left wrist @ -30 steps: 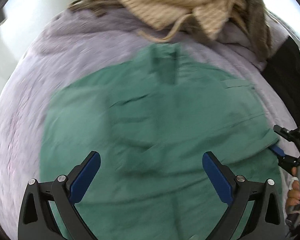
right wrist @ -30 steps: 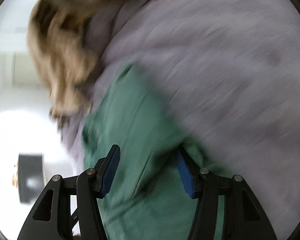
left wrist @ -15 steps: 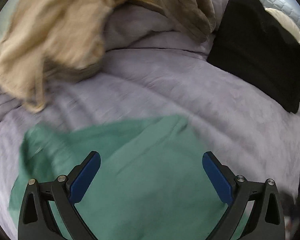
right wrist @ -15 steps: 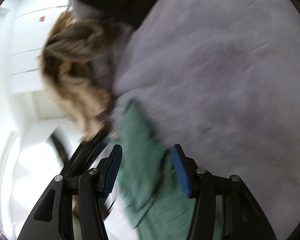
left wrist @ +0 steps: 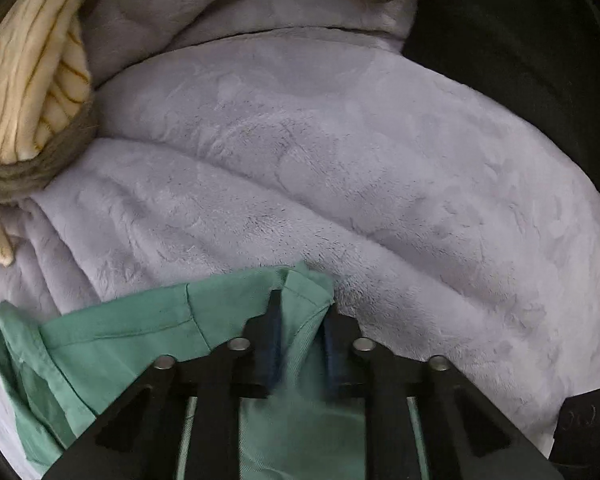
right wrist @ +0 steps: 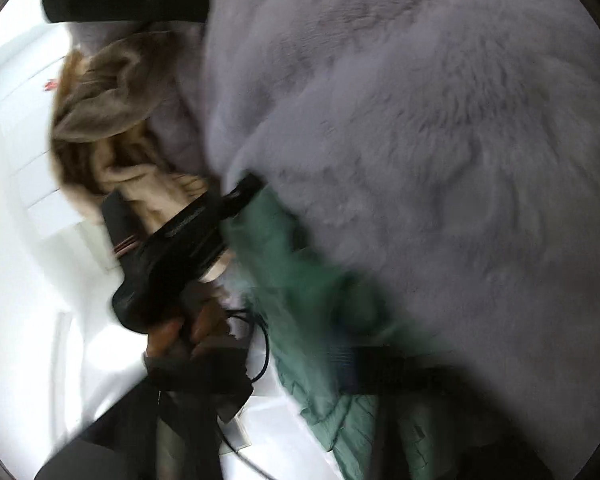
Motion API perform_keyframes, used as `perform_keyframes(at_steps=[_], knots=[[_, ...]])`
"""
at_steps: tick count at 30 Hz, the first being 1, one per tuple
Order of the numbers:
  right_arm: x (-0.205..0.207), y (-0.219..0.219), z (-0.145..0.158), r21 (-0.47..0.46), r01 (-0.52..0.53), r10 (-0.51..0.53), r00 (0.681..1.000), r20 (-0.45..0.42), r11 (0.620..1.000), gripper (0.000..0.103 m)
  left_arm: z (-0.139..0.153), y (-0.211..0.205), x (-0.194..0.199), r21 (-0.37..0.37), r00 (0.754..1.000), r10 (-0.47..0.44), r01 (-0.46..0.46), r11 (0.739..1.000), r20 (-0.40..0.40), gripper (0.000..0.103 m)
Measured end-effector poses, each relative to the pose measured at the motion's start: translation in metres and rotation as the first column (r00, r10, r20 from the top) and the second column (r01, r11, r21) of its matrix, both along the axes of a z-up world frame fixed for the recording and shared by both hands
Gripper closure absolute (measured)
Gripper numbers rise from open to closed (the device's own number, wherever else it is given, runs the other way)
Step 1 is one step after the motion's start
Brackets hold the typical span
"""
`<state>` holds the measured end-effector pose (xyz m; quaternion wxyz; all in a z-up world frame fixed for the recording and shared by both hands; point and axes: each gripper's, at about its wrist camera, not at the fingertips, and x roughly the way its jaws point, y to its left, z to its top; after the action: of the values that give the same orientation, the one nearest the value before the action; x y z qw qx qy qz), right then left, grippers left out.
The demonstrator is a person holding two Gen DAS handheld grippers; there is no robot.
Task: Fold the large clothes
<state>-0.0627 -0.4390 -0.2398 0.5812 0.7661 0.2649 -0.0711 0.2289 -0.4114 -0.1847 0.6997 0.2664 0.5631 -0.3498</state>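
A green garment (left wrist: 112, 336) lies on a lilac plush blanket (left wrist: 340, 152). My left gripper (left wrist: 300, 320) is shut on a corner fold of the green garment, its blue pads pressing the cloth from both sides. In the right wrist view the green garment (right wrist: 300, 276) runs down the middle, blurred. My right gripper (right wrist: 352, 364) is a dark blur at the bottom, with green cloth over it; its jaws cannot be made out. The left gripper (right wrist: 244, 192) also shows there, held by a hand, its tip at the garment's upper end.
A cream striped garment with brown trim (left wrist: 24, 92) lies heaped at the left. A black cloth (left wrist: 540, 52) lies at the upper right. A tan heap (right wrist: 112, 128) sits by the blanket's edge, with white floor (right wrist: 28, 280) beyond. A cable (right wrist: 260, 344) hangs near the hand.
My left gripper has gone from wide open to shut on the green garment's corner. The right gripper has moved down along the garment, and its view is now more blurred.
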Motion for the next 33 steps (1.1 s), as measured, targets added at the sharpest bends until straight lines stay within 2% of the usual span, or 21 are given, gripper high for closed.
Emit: perform_keyframes(at_steps=[1, 2, 4, 5, 7, 8, 10, 12, 16, 18, 19, 20, 21, 22, 24, 28, 31, 33], knots=[[-0.001, -0.003, 0.005, -0.032, 0.003, -0.003, 1.0, -0.015, 0.999, 0.101, 0.007, 0.004, 0.0, -0.03, 1.0, 0.021, -0.02, 0.999, 0.01, 0.093], [-0.002, -0.005, 0.016, -0.087, 0.002, -0.002, 1.0, -0.009, 0.996, 0.101, 0.02, 0.01, 0.002, -0.09, 0.999, 0.048, -0.047, 0.995, 0.008, 0.093], [-0.001, -0.007, 0.042, -0.223, -0.033, 0.031, 0.999, -0.011, 0.974, 0.101, 0.038, 0.02, 0.005, -0.173, 0.998, 0.069, -0.068, 0.983, -0.002, 0.093], [0.002, -0.004, 0.048, -0.256, -0.047, 0.047, 0.999, -0.008, 0.965, 0.101, 0.044, 0.022, 0.006, -0.19, 0.998, 0.064, -0.064, 0.98, -0.004, 0.093], [0.004, -0.003, 0.046, -0.284, -0.053, 0.042, 0.998, -0.046, 0.957, 0.101, 0.04, 0.021, 0.007, -0.172, 0.999, 0.054, -0.053, 0.984, 0.002, 0.093], [0.003, -0.003, 0.035, -0.278, -0.051, 0.03, 0.996, -0.081, 0.959, 0.101, 0.032, 0.019, 0.006, -0.153, 0.998, 0.063, -0.062, 0.986, -0.001, 0.093], [0.0, -0.003, 0.014, -0.247, -0.046, 0.018, 0.993, -0.114, 0.968, 0.102, 0.02, 0.016, 0.009, -0.14, 0.996, 0.083, -0.086, 0.986, -0.024, 0.093], [-0.004, -0.004, 0.0, -0.21, -0.038, 0.015, 0.994, -0.107, 0.977, 0.102, 0.007, 0.015, 0.012, -0.128, 0.993, 0.107, -0.112, 0.985, -0.04, 0.093], [0.0, -0.003, 0.008, -0.274, -0.075, 0.045, 0.992, -0.115, 0.959, 0.102, 0.008, 0.025, 0.013, -0.147, 0.991, 0.113, -0.122, 0.982, -0.069, 0.092], [0.002, -0.005, 0.008, -0.263, -0.073, 0.045, 0.993, -0.113, 0.962, 0.102, 0.018, 0.03, 0.018, -0.165, 0.989, 0.106, -0.121, 0.979, -0.099, 0.083], [0.001, -0.005, 0.005, -0.25, -0.07, 0.043, 0.993, -0.111, 0.966, 0.102, 0.029, 0.033, 0.02, -0.178, 0.991, 0.108, -0.12, 0.977, -0.074, 0.069], [0.001, -0.005, 0.004, -0.241, -0.069, 0.044, 0.993, -0.107, 0.968, 0.102, 0.04, 0.036, 0.021, -0.186, 0.993, 0.113, -0.116, 0.976, -0.027, 0.041], [0.0, -0.005, 0.003, -0.239, -0.07, 0.046, 0.993, -0.105, 0.969, 0.102, 0.057, 0.041, 0.021, -0.197, 0.991, 0.122, -0.109, 0.974, 0.057, 0.026], [0.0, -0.005, 0.004, -0.237, -0.073, 0.05, 0.994, -0.102, 0.969, 0.102, 0.067, 0.044, 0.022, -0.211, 0.986, 0.124, -0.1, 0.972, 0.107, 0.013], [0.0, -0.005, 0.005, -0.228, -0.082, 0.062, 0.994, -0.095, 0.97, 0.101, 0.086, 0.053, 0.02, -0.218, 0.981, 0.096, -0.058, 0.974, 0.169, 0.013], [-0.004, -0.008, 0.019, -0.248, -0.141, 0.12, 0.988, -0.099, 0.958, 0.099, 0.091, 0.071, 0.011, -0.161, 0.973, 0.086, -0.051, 0.986, 0.216, 0.013], [-0.018, -0.009, 0.038, -0.317, -0.206, 0.168, 0.975, -0.143, 0.926, 0.098, 0.083, 0.111, 0.0, -0.143, 0.964, 0.127, -0.096, 0.985, 0.232, 0.013], [-0.024, -0.008, 0.05, -0.362, -0.231, 0.182, 0.97, -0.163, 0.903, 0.095, 0.073, 0.149, -0.011, -0.12, 0.957, 0.186, -0.163, 0.979, 0.223, 0.013]])
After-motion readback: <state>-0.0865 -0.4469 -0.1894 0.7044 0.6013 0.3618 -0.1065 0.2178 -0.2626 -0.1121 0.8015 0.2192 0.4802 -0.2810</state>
